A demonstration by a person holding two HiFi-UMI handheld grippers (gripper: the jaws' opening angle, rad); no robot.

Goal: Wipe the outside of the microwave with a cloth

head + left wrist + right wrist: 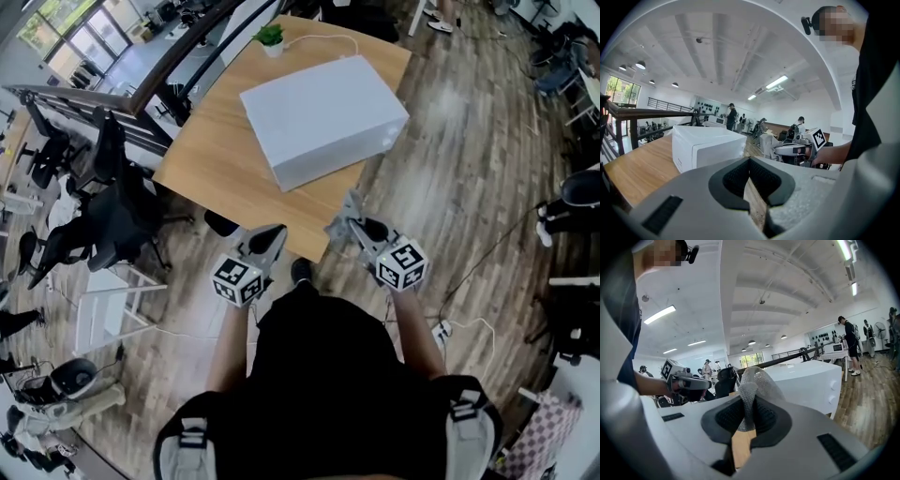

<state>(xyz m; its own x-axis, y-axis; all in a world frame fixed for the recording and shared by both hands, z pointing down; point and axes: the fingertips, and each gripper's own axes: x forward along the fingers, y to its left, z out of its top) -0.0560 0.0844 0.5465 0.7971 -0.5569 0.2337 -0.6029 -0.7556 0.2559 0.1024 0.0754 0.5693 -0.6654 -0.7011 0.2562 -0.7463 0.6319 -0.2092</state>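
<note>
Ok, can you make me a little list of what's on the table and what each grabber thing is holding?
table: wooden, carrying the microwave and a plant
microwave: white box, nothing touching it
plant: small and green, at the table's far end
left gripper: jaws together, nothing between them
right gripper: jaws closed on a grey cloth
wiping: not started; both grippers are near the table's near edge, apart from the microwave

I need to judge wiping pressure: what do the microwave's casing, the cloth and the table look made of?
Microwave: smooth white casing with a soft sheen, probably painted metal or plastic; I can't tell which.
Cloth: grey textile with a fine mesh-like weave that folds limply, perhaps microfibre.
Table: light, matte, wood-look top with visible grain; whether it is solid wood or laminate is unclear.
</note>
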